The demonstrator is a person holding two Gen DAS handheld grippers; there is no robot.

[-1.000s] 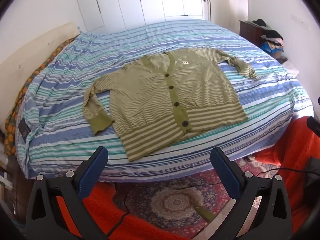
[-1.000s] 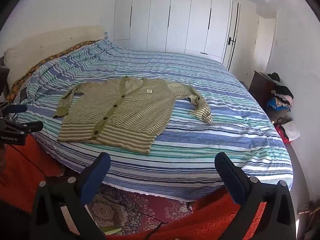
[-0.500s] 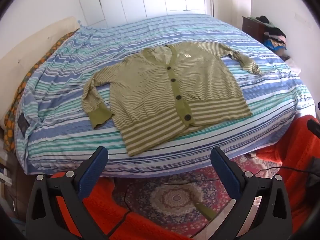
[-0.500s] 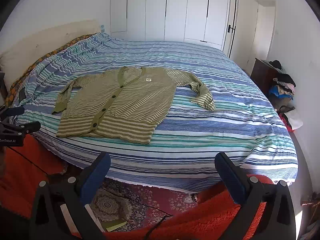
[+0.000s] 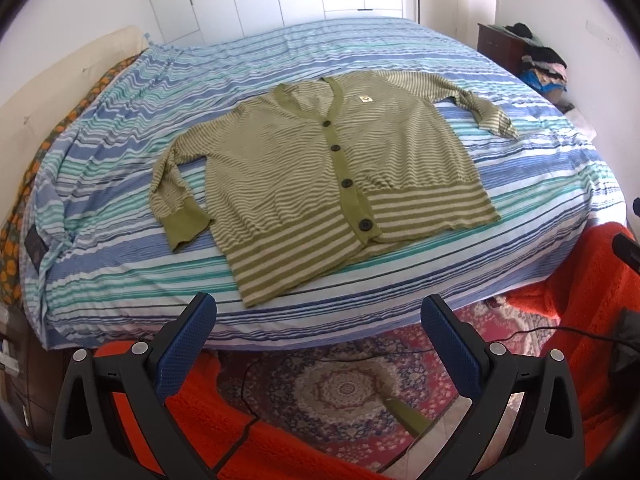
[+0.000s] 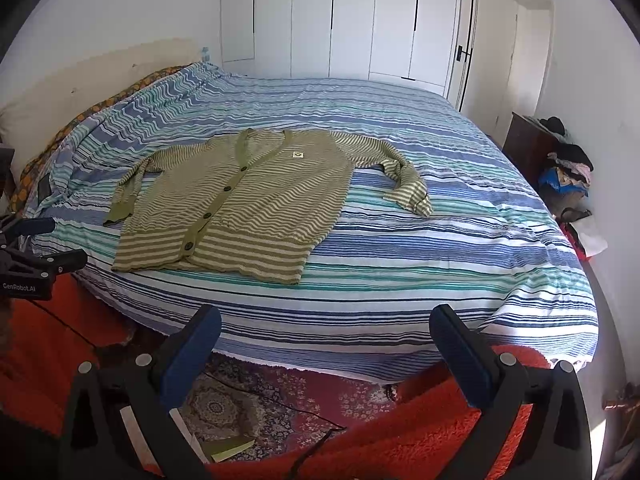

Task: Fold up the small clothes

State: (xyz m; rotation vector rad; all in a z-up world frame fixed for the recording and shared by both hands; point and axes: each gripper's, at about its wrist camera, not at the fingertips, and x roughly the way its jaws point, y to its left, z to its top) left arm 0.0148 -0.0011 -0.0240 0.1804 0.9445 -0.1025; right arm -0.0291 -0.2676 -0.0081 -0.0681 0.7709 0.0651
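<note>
A green striped cardigan [image 5: 328, 184] lies flat and buttoned on the near part of the striped bedspread [image 5: 120, 264], hem toward the bed's near edge, one sleeve bent down at the left, the other stretched off to the far right. Both tools hang short of the bed over a patterned rug [image 5: 344, 384]: the left gripper [image 5: 318, 320] and the right gripper [image 6: 325, 332] each have jaws spread wide, holding nothing.
</note>
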